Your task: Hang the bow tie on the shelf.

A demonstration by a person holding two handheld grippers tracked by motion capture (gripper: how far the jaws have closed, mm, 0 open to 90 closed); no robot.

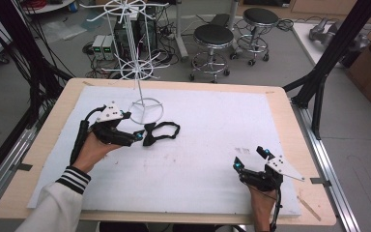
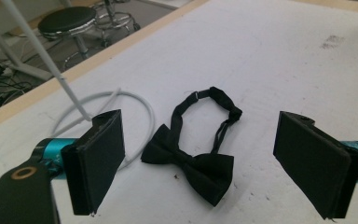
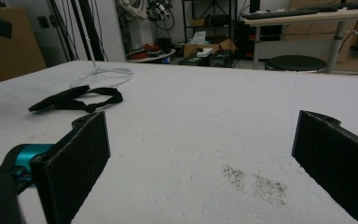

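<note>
Here the left gripper (image 1: 137, 137) sits at the left of the white mat (image 1: 212, 121), its jaws spread wide and holding nothing. In the left gripper view the black bow tie (image 2: 191, 163) lies flat on the mat between the two pads (image 2: 98, 161) and a little ahead of them, touching neither. Its strap loops away from the knot towards the far side. Just to the tie's left lies the ring base of the white wire stand (image 1: 146, 110), whose pole rises behind the left pad. Well apart, near the front right corner of the mat, the right gripper (image 1: 251, 158) rests with jaws wide open over bare mat, beside a dark smudge (image 3: 256, 184).
</note>
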